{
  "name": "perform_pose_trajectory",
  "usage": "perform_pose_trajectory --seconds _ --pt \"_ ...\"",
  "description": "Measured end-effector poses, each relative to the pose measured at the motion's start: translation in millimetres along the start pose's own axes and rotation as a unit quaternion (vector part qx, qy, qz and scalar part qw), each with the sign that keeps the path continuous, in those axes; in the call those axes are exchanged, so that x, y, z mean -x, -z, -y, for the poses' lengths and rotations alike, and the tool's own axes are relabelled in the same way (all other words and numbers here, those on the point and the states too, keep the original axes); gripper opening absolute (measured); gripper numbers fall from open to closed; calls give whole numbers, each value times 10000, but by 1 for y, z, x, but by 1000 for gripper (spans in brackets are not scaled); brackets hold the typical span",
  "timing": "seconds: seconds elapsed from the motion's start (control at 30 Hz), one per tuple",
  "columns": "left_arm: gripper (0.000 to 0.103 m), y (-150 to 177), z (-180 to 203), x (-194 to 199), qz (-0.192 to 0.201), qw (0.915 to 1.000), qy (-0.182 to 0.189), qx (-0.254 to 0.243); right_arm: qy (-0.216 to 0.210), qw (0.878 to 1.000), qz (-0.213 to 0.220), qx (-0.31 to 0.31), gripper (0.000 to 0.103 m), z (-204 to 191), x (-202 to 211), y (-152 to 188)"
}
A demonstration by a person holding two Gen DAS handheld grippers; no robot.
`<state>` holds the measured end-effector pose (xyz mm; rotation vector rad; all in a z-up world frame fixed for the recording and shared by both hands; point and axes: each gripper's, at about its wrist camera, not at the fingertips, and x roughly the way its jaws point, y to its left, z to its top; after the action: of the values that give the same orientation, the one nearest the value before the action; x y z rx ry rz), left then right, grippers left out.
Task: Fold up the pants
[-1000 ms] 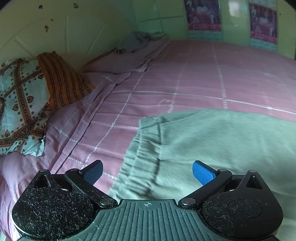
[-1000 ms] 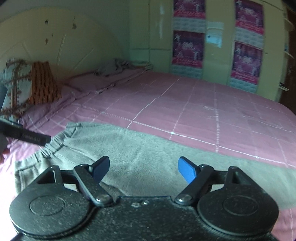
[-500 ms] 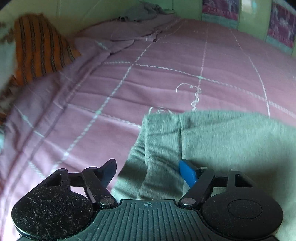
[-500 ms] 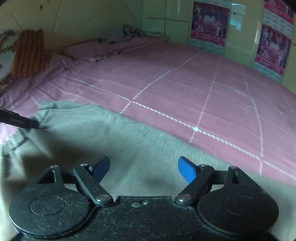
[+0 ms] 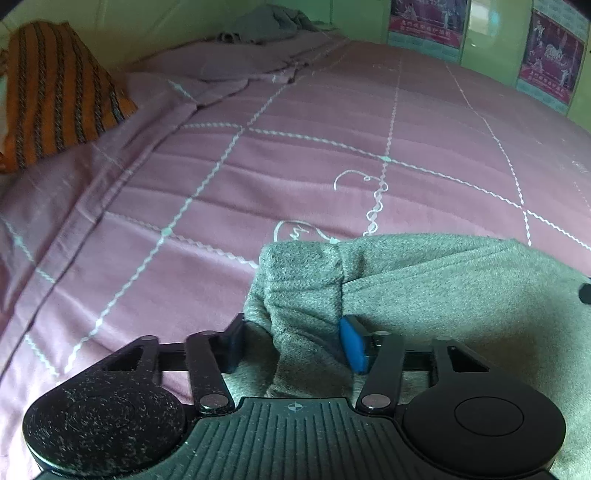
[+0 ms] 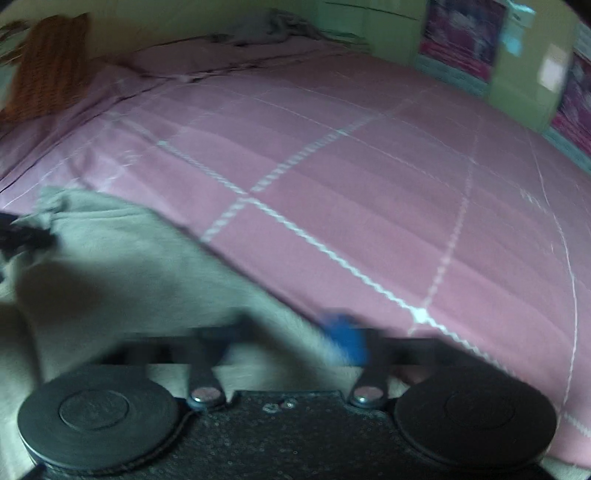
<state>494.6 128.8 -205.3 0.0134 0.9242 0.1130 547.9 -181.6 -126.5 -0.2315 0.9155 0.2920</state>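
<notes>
Both tools are only now taking hold of the grey pants (image 5: 424,295) — left gripper (image 5: 295,343) closing, pinching the bunched waistband, right gripper (image 6: 295,343) clamped on the far edge — no fold made yet.

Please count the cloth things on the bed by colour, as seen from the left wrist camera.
Grey: 2, the grey pants and a crumpled grey garment
Orange striped: 1, the pillow
Pink: 1, the checked bedspread
Total: 4
</notes>
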Motion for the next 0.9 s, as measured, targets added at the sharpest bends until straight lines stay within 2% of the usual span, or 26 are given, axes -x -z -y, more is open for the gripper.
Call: perform_pose_trajectory --seconds 0.03,0.07,0.17,0.23,0.33,0.4,0.53,0.6,0.67,0.7,0.8,0.9 --pt "34 1 3 6 52 9999 -123 -29 116 9998 8 182 8 -6 5 2" --pt "28 0 5 12 106 9997 -227 -52 223 9990 22 389 7 -14 11 5" --pt "26 4 1 36 253 9992 -310 -46 337 9974 311 555 7 -32 44 14" --pt "26 9 -5 60 393 9989 -244 -62 213 9965 644 485 7 -41 84 24" --pt "26 22 -16 103 538 9985 -32 -59 -7 9933 911 706 7 -60 146 54" --pt "26 35 -23 131 565 9984 81 -62 -195 9927 927 744 6 -75 181 85" --pt "26 74 -38 165 336 9994 117 -1 -546 9955 628 449 7 -108 212 148" --pt "26 97 -47 166 24 9998 175 28 -683 9968 364 190 7 -122 211 178" --pt "26 117 -59 161 -381 9987 236 225 -571 9983 139 58 13 -133 200 199" --pt "26 124 -65 162 -506 9977 261 376 -536 9985 28 -76 15 -135 197 207" --pt "26 142 -82 173 -635 9943 414 749 -512 9972 130 -529 19 -130 209 211" --pt "38 152 -99 187 -789 9861 763 1249 -546 9919 228 -1122 28 -114 228 213"
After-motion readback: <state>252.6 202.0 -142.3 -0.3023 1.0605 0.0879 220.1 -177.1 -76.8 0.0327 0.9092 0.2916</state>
